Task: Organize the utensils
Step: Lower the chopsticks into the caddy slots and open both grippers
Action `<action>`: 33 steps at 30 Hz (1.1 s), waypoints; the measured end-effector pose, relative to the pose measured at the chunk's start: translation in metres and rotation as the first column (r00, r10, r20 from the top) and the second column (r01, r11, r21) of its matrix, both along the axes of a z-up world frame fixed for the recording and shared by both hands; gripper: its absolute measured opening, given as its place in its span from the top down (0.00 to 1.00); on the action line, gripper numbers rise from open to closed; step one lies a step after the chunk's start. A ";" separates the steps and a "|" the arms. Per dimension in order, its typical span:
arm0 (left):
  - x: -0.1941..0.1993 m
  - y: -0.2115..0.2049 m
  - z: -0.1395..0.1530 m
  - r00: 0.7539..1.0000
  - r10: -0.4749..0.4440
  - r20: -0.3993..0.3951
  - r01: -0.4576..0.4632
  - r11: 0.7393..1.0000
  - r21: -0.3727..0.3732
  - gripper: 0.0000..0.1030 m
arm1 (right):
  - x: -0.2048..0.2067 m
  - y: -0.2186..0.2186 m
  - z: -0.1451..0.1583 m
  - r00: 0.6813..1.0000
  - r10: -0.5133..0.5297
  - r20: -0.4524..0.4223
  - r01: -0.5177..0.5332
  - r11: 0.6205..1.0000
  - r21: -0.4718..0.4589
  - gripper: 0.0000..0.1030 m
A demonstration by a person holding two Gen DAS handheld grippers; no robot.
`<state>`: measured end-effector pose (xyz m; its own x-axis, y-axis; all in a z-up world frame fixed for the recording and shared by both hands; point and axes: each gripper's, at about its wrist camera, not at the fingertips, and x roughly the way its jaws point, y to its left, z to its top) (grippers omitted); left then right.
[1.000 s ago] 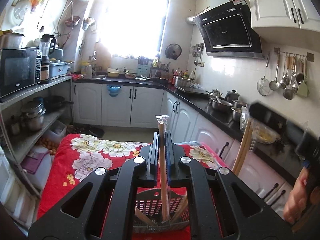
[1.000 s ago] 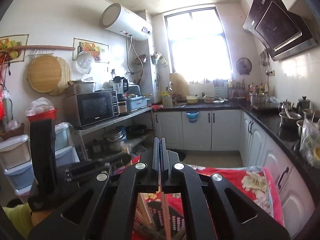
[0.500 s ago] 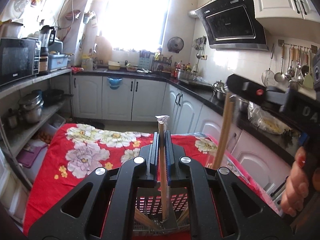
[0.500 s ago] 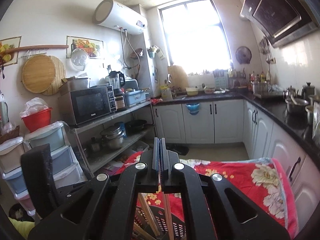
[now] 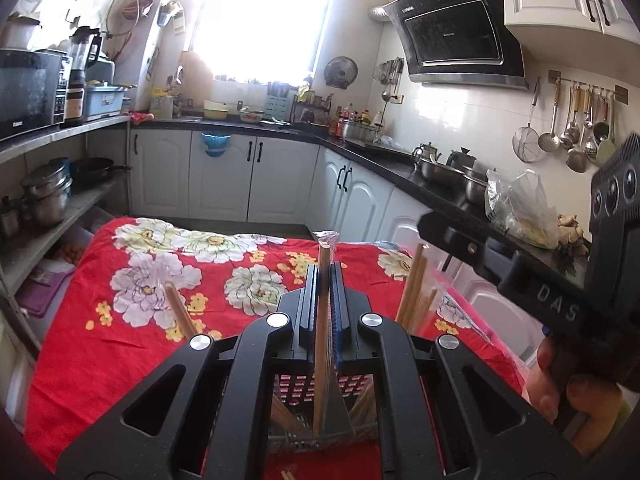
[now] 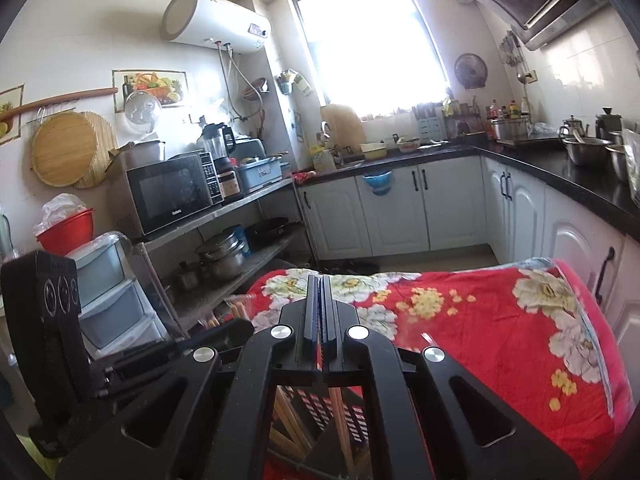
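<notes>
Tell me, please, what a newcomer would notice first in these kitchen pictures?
The red floral cloth over the table fills the middle. The left tongs pinch an upright wrapped chopstick above a black slotted basket that already holds chopsticks. Behind, a glaring window faces the viewer and a black hood hangs to its right.

Chopsticks [image 5: 412,288] crowd the basket [image 5: 320,388] — red cloth [image 5: 132,320] ahead lies open.

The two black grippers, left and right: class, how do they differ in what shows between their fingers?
The left gripper clamps a wooden chopstick rising past its fingertips; nothing rises above the right gripper. Both are shut over the dark slotted basket.
</notes>
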<state>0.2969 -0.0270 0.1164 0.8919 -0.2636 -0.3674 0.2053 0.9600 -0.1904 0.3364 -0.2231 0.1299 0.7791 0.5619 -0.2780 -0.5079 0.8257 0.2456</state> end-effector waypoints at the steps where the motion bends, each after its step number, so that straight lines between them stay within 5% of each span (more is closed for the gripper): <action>1: 0.000 0.000 -0.001 1.000 0.000 -0.002 0.000 1.000 -0.001 0.97 | -0.003 -0.002 -0.003 1.000 -0.009 0.000 0.009 1.000 -0.004 0.99; 12: -0.007 0.004 -0.009 0.999 0.001 -0.032 -0.002 0.999 -0.033 0.96 | -0.025 -0.026 -0.024 0.994 -0.094 -0.057 0.094 0.996 -0.003 0.98; 20: -0.024 0.007 -0.007 0.998 -0.012 -0.055 0.009 0.998 -0.055 0.74 | -0.034 -0.039 -0.029 0.988 -0.117 -0.099 0.117 0.993 0.001 0.98; 33: -0.051 0.017 -0.001 0.999 -0.014 -0.052 0.009 0.996 -0.089 0.53 | -0.051 -0.050 -0.031 0.985 -0.130 -0.115 0.130 0.991 -0.008 0.67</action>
